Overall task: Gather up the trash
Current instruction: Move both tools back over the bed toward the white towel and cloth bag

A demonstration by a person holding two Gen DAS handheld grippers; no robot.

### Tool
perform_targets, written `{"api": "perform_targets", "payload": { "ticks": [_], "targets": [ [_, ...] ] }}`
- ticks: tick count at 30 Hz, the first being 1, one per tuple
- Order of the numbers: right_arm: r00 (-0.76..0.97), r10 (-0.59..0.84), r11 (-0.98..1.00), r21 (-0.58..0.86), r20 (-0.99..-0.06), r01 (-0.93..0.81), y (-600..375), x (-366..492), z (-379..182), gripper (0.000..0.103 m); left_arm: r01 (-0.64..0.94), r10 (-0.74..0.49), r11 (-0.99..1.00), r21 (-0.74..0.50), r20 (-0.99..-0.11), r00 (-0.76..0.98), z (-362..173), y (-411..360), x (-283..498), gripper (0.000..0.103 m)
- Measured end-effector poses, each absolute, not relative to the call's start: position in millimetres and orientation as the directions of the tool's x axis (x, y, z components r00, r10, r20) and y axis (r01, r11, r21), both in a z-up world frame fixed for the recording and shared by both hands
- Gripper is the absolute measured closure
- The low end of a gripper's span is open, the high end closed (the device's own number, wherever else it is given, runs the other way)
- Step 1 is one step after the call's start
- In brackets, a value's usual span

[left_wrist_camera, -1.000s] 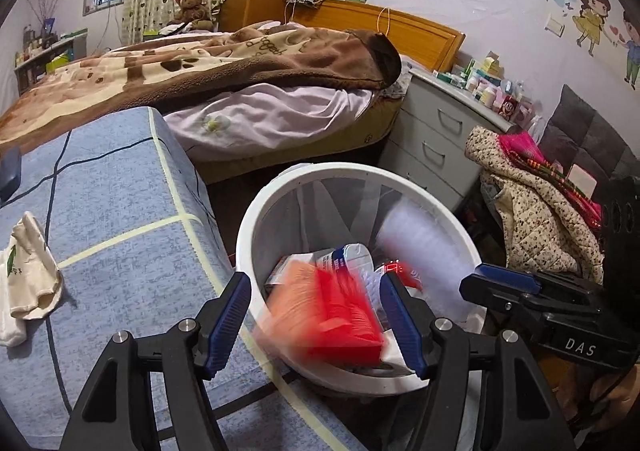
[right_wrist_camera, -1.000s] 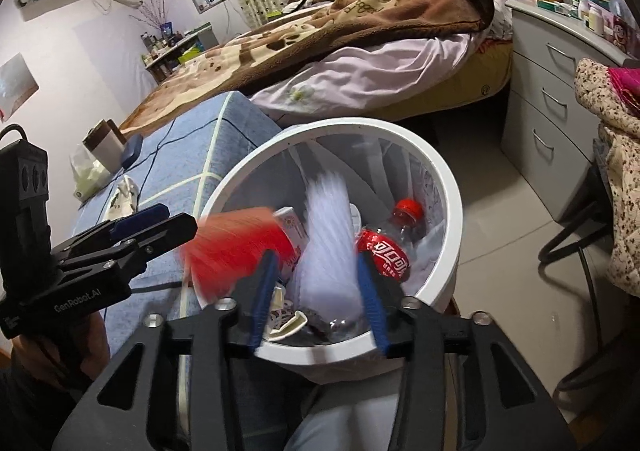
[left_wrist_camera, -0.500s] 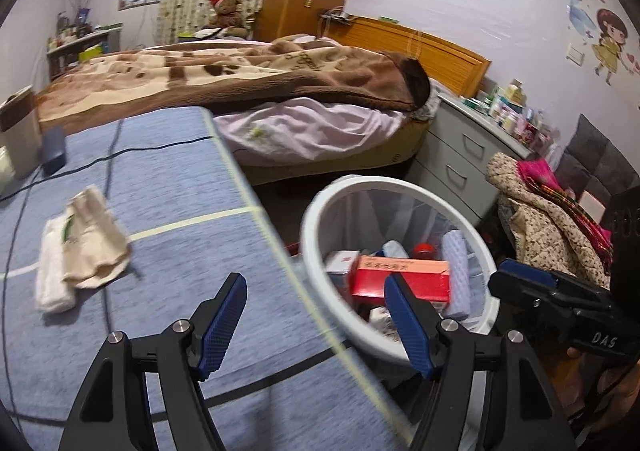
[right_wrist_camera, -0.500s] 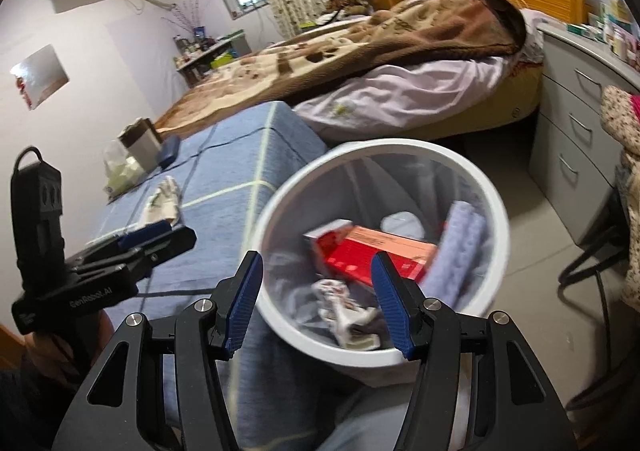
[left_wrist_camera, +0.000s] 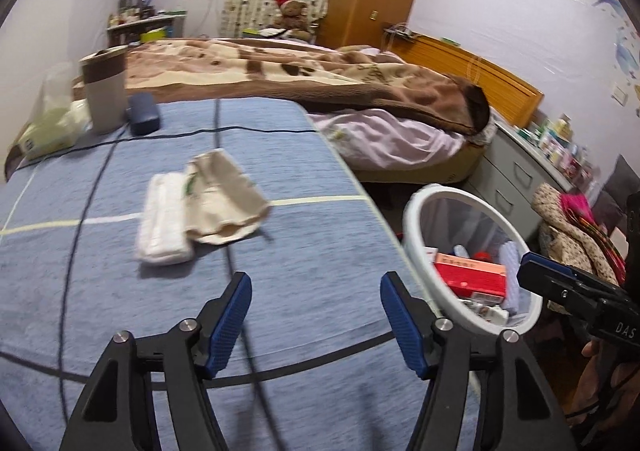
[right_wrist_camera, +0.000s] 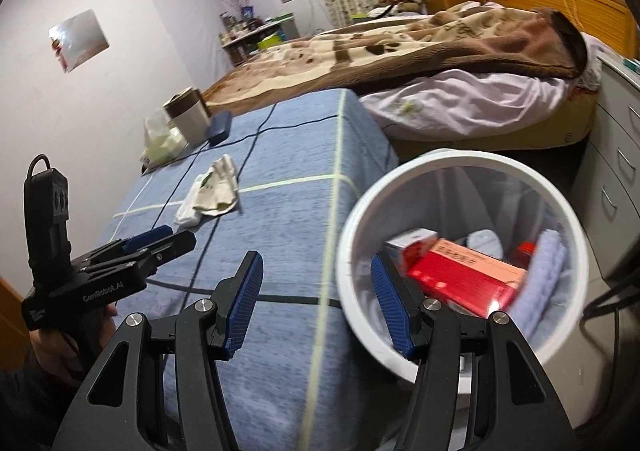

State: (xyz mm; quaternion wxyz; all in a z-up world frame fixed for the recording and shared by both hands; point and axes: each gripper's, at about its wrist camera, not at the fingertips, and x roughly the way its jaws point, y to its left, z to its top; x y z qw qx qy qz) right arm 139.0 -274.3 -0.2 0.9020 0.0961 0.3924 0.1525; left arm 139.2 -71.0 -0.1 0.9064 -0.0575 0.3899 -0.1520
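Observation:
A white trash bin [left_wrist_camera: 416,211] [right_wrist_camera: 400,187] stands on the floor at the right edge of a blue-covered table [left_wrist_camera: 300,251] [right_wrist_camera: 288,211]. It holds a red box [left_wrist_camera: 470,275] [right_wrist_camera: 466,277], a pale blue foam roll [right_wrist_camera: 540,275], a red-capped bottle [right_wrist_camera: 524,249] and other bits. A crumpled cream and white packet [left_wrist_camera: 200,207] [right_wrist_camera: 212,197] lies on the table. My left gripper [left_wrist_camera: 316,319] is open and empty above the table, also seen in the right wrist view [right_wrist_camera: 156,241]. My right gripper [right_wrist_camera: 316,307] is open and empty over the bin's left rim.
A grey cup with a brown lid [left_wrist_camera: 104,91], a dark blue case [left_wrist_camera: 142,113] and a tissue pack [left_wrist_camera: 48,123] stand at the table's far end. Black cables [left_wrist_camera: 100,179] cross the table. A bed [left_wrist_camera: 320,83], a grey dresser [left_wrist_camera: 516,175] and a clothes-covered chair [left_wrist_camera: 572,235] lie beyond.
The red box and the foam roll have dropped into the bin. Both grippers have swung left, away from the bin and toward the table and the crumpled packet.

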Motion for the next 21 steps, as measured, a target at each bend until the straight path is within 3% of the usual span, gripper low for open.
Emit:
{"api": "perform_targets", "payload": {
  "ticks": [10,21],
  "targets": [
    [0.608,0.394,0.919,0.277,-0.689,-0.282,-243,153,1,0.050,0.112,-0.237,0.969,-0.222,-0.692,0.681,-4,-19,145,0.047],
    [0.604,0.396,0.916,0.248,-0.692,-0.316,-218,179,4,0.050,0.035,-0.175,0.976,-0.213,-0.685,0.707,-2,18,166,0.047]
  ]
}}
